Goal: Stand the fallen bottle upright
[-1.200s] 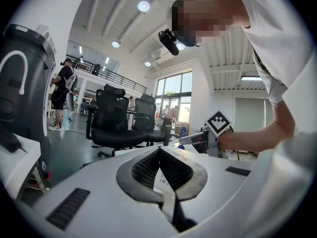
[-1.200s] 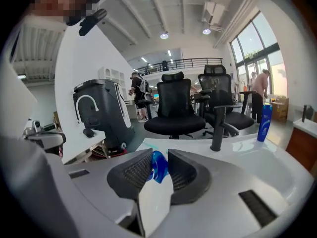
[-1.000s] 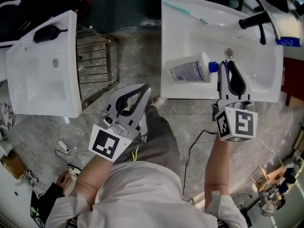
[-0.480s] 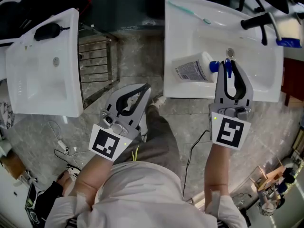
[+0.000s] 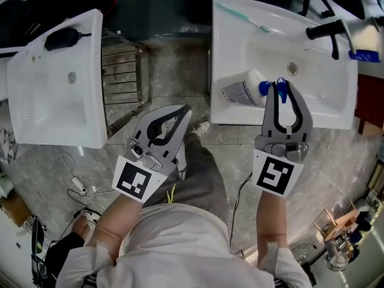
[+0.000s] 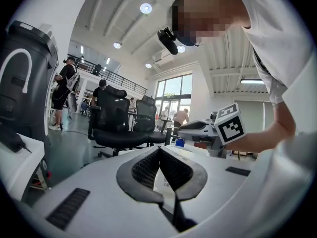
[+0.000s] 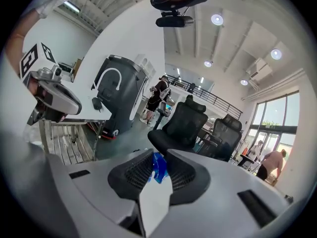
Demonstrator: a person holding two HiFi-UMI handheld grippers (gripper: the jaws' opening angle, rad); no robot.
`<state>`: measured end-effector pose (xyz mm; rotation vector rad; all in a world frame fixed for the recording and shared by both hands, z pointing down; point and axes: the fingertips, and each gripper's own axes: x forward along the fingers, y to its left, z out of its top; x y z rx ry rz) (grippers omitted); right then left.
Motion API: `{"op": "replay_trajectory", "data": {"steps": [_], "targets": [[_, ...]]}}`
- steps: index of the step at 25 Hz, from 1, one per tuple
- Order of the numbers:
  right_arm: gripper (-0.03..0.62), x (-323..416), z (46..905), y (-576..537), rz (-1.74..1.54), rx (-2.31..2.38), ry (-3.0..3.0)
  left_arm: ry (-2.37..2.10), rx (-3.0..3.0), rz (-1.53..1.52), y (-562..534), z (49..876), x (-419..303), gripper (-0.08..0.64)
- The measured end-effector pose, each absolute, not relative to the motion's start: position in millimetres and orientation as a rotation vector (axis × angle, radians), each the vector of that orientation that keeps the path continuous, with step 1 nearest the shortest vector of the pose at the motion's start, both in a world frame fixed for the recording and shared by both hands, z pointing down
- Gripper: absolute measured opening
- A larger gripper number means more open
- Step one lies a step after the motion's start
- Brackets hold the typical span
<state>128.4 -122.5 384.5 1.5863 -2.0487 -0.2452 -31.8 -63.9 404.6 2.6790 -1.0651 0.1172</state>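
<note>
Blue cap clamped in the right tongs, jaws just closing on it, left tongs closed, empty: next, pivot the white bottle upright.

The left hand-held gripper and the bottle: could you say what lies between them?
Head view: grey floor and the sink rim separate left hand-held gripper from bottle.
</note>
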Motion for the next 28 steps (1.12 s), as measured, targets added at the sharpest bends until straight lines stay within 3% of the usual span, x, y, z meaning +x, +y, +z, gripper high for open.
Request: {"op": "replay_trajectory", "data": {"steps": [28], "targets": [[0.113,77,384,-93,-0.390,1.503,-1.924,-0.951,2.712,0.079,-55,401,-64,0.018]]}}
